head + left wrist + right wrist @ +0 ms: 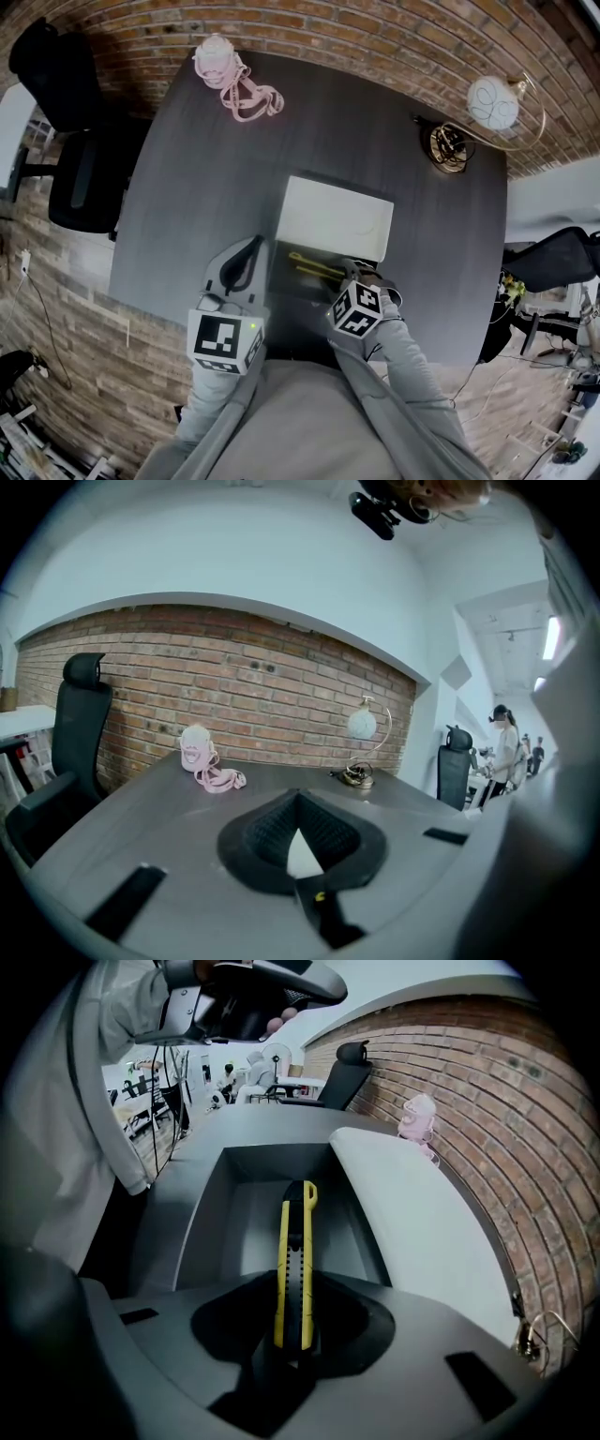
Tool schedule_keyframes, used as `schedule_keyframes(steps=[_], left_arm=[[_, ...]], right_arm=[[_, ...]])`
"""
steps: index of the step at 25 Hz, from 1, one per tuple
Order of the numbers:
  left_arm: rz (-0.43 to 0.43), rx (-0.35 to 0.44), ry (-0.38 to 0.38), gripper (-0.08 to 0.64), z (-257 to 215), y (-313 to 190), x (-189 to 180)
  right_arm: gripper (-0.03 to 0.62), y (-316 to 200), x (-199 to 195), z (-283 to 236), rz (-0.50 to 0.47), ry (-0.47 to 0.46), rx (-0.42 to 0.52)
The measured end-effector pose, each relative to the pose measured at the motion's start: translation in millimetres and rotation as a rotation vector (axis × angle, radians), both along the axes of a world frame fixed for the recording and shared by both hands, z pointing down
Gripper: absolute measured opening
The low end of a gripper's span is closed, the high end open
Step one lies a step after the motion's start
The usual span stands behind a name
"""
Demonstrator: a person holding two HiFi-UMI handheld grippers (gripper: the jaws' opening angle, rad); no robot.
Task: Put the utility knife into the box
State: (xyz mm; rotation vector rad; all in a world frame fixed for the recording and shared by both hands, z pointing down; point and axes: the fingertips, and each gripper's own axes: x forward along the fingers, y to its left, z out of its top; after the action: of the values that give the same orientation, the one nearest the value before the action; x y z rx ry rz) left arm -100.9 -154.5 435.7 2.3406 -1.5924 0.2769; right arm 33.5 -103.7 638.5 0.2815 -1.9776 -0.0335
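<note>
Your right gripper [294,1324] has its fingers [352,1321] clamped on the rear end of the yellow utility knife [296,1241]. The rest of the knife sticks out ahead of the fingertips, over the open inside of the box [202,1232]. Whether its far end touches the box floor can't be told. The white lid [412,1232] lies folded back just to the right of those fingers. Your left gripper [298,797] has its fingers closed tip to tip, holding nothing, over the table [187,187] just beside the box. Well ahead of them are a pink strap [217,778] and a lamp [362,726].
</note>
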Motion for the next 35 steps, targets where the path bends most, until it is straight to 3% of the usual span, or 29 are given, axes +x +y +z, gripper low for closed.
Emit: schedule_keyframes(steps=[16, 35], left_arm=[[-0.011, 0.018, 0.002, 0.018, -7.5, 9.0, 3.5], [-0.007, 0.054, 0.001, 0.018, -20.0, 1.7, 3.8]], right_arm=[[0.127, 3.4, 0.7, 4.8, -0.022, 0.036, -0.018], [0.130, -7.3, -0.1, -27.4, 0.078, -0.081, -0.004]])
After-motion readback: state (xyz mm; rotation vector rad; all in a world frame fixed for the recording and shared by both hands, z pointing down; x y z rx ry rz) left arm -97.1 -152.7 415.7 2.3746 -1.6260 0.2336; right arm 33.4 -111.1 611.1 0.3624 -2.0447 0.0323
